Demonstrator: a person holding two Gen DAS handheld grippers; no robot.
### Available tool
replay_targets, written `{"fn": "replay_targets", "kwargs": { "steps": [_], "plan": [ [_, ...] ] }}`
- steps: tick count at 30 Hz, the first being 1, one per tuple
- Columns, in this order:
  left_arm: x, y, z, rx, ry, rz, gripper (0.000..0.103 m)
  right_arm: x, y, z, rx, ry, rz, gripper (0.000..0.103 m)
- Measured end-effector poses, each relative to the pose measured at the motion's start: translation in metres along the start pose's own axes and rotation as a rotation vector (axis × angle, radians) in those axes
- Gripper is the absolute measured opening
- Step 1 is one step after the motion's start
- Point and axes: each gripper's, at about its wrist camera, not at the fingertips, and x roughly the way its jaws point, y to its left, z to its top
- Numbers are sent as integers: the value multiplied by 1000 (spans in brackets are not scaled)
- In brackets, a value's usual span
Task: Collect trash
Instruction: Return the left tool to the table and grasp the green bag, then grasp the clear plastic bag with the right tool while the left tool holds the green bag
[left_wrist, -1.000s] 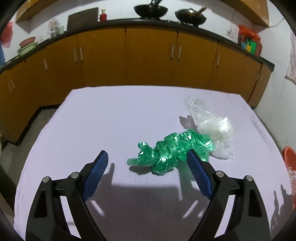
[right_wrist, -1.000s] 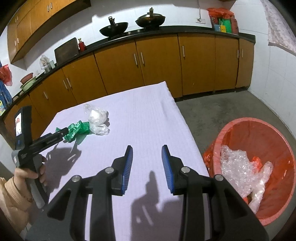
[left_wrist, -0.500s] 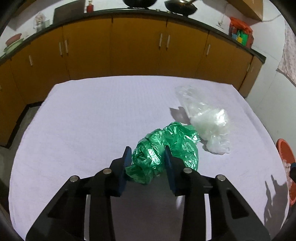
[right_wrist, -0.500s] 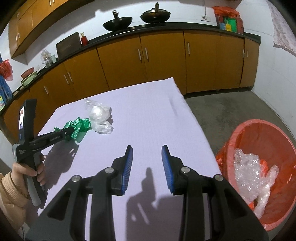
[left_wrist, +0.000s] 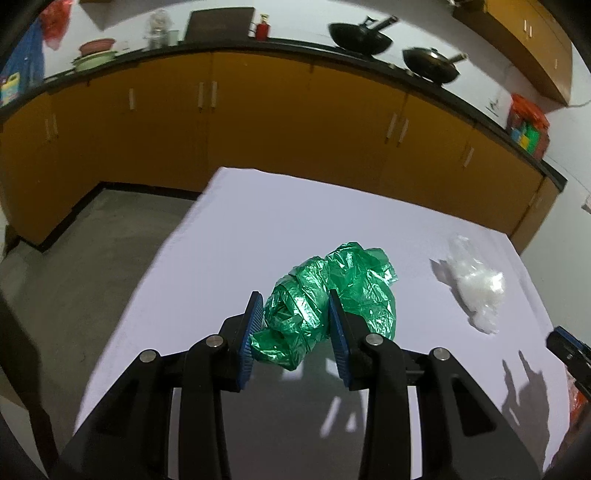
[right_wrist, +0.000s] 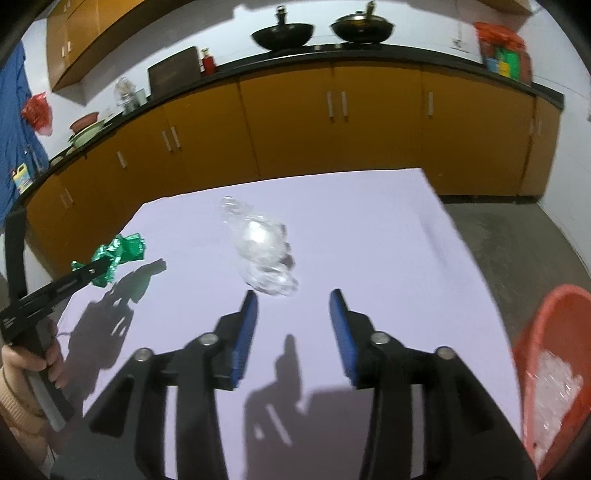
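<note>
A crumpled green plastic bag (left_wrist: 325, 299) is squeezed between the blue pads of my left gripper (left_wrist: 295, 302), which is shut on it and holds it just above the white table (left_wrist: 229, 236). From the right wrist view the same green bag (right_wrist: 122, 254) hangs clear of the table at the left gripper's tip. A crumpled clear plastic bag (right_wrist: 262, 251) lies on the table just ahead of my right gripper (right_wrist: 293, 295), a little to its left. The right jaws are opening with nothing between them. The clear bag (left_wrist: 476, 288) also shows at the right of the left wrist view.
An orange bin (right_wrist: 554, 354) with clear plastic inside stands on the floor by the table's right side. Orange cabinets (right_wrist: 295, 122) under a black counter with woks run along the far wall. A hand (right_wrist: 26, 362) grips the left tool's handle.
The left gripper closed on the green bag, lifted it off the table and swung left. The right gripper swung left from the bin toward the clear bag, and its jaws widened.
</note>
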Motion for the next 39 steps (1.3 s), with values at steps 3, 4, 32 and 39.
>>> {"fn": "replay_targets", "kwargs": {
  "steps": [3,4,32,39],
  "plan": [
    [-3,4,1,1,-24,30,36,22,11,8,-12,17,15,47],
    [-4,6,2,2,-32,39,36,30,13,11,-11,24,17,48],
    [4,-13,-2,15,-24,19,36,79,21,8,-26,139,-2,9],
    [-7,-32,-2,37,-29,-14,36,45,11,-3,-30,123,-12,9]
  ]
}}
